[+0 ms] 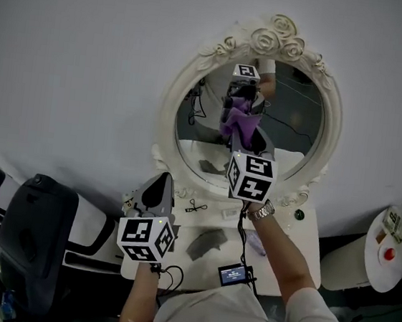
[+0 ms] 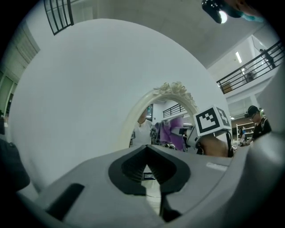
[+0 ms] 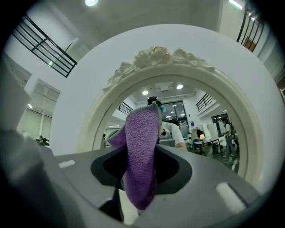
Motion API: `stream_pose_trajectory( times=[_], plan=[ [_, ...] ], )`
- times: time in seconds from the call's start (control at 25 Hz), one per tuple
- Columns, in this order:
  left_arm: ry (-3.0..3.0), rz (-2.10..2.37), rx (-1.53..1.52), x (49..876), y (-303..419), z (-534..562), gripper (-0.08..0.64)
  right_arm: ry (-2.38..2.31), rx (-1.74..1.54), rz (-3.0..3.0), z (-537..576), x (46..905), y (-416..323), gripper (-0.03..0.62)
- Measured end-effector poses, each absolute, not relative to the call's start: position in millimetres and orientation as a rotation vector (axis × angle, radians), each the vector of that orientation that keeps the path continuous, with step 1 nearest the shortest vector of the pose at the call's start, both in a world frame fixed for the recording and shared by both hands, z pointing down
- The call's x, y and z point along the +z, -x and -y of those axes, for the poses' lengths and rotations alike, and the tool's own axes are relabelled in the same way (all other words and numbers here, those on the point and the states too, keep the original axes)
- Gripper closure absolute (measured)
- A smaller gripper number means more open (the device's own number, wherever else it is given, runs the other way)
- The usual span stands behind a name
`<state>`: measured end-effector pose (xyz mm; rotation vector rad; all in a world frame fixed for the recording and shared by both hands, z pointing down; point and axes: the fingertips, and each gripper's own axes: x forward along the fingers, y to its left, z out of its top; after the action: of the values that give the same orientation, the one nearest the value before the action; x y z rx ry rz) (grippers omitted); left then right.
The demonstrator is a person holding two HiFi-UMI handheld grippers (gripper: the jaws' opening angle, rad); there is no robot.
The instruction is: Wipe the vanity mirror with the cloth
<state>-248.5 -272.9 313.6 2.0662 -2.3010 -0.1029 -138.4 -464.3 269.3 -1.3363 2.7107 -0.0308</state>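
Sensibly, the wiping starts with a firm hold. The right gripper (image 3: 140, 176) has its jaws clamped on the purple cloth (image 3: 141, 147), which stands up between them as a folded terry strip, and that pinch should not slacken. In the head view the cloth (image 1: 239, 127) seems to meet its own reflection, so it is on or just off the glass near the middle of the vanity mirror (image 1: 295, 124); I cannot tell which. Light, even pressure and overlapping strokes would serve best. The hard jaw tips should stay clear of the glass, and the cloth should work outward to the ornate white frame (image 3: 160, 57) without snagging its carved roses.

The left gripper (image 1: 157, 188) hangs low near the mirror's lower left rim, above the white desk (image 1: 299, 251). Its jaws are closed together with nothing between them. The right forearm reaches forward and up across the desk, wrist raised, and its gripper aims squarely at the glass.
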Motion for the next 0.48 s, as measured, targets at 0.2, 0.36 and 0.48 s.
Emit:
stream_pose_trajectory(
  times=[0.2, 0.36, 0.48],
  plan=[
    [-1.955, 2.385, -0.107, 320.0, 270.6, 243.3, 0.557, 1.208, -0.031, -2.855, 443.2, 299.8, 206.7, 0.433],
    [-1.891, 2.425, -0.083, 328.2, 282.1, 229.4, 0.557, 1.15, -0.045, -2.91, 436.3, 316.3, 241.6, 0.433],
    [-1.854, 2.446, -0.068, 332.4, 289.3, 221.6, 0.557, 1.149, -0.021, -2.907, 435.8, 319.9, 251.9, 0.431]
  ],
)
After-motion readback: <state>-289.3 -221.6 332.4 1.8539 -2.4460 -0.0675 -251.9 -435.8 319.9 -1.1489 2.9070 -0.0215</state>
